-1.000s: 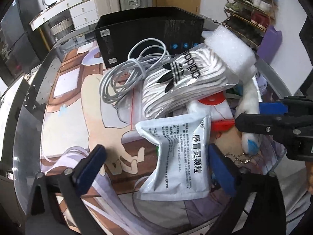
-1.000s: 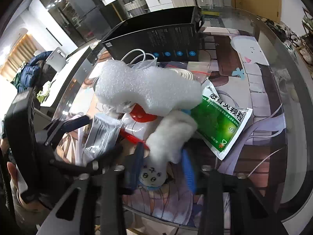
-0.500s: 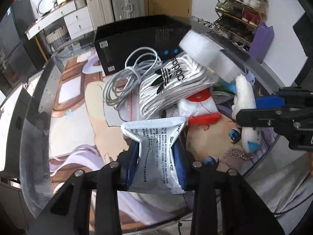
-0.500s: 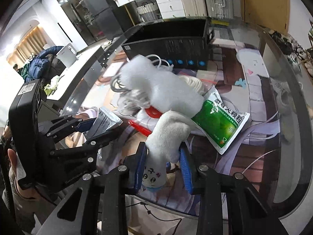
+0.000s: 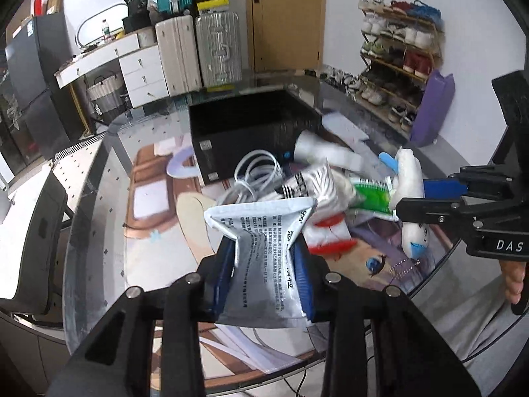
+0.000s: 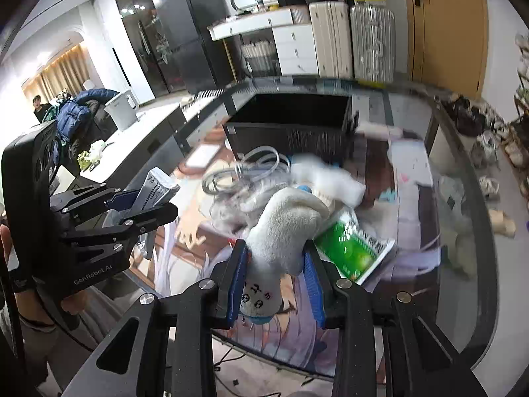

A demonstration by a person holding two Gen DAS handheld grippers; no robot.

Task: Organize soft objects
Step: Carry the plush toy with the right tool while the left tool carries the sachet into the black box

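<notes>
Packet (image 5: 264,258) of silver foil with printed text sat pinched between the blue pads of the left gripper (image 5: 263,264), held above the near part of the glass table (image 5: 99,231). The right gripper (image 6: 276,278) was clamped on a white plush toy (image 6: 284,228), also off the table. Beyond them lay a pile: a green sachet (image 6: 350,251), a coiled white cable (image 5: 258,168), white foam (image 5: 317,149) and a red-and-white pouch (image 5: 327,231). Farther off stood an open black box (image 6: 294,125).
</notes>
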